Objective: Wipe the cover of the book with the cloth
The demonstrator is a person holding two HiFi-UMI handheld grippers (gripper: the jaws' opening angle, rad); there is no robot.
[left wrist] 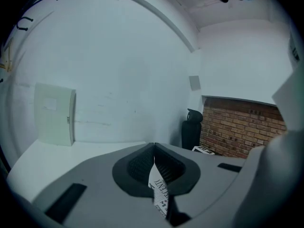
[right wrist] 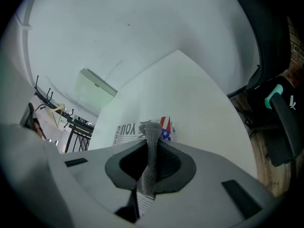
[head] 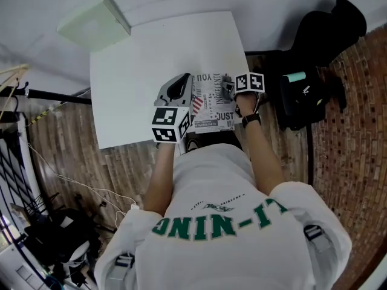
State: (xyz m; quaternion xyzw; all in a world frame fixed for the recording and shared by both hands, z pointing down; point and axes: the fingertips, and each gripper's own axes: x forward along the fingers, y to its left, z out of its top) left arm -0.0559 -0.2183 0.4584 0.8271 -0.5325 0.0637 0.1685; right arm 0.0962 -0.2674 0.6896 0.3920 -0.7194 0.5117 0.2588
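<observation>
A book (head: 211, 109) with a black-and-white printed cover and a red-striped flag patch lies at the near edge of the white table (head: 145, 59). My left gripper (head: 184, 84) sits at the book's left edge. In the left gripper view it (left wrist: 154, 163) is shut on the printed cover (left wrist: 160, 196). My right gripper (head: 228, 88) is over the book's far right part. In the right gripper view it (right wrist: 151, 148) is shut on a grey knitted cloth (right wrist: 152, 136) that pokes out past the jaws above the book (right wrist: 126, 128).
A pale green flat box (head: 97, 23) lies at the table's far left corner and shows upright in the left gripper view (left wrist: 54, 114). A black chair with a bag (head: 314, 71) stands right of the table. A dark rack (head: 12, 119) and cables are on the left floor.
</observation>
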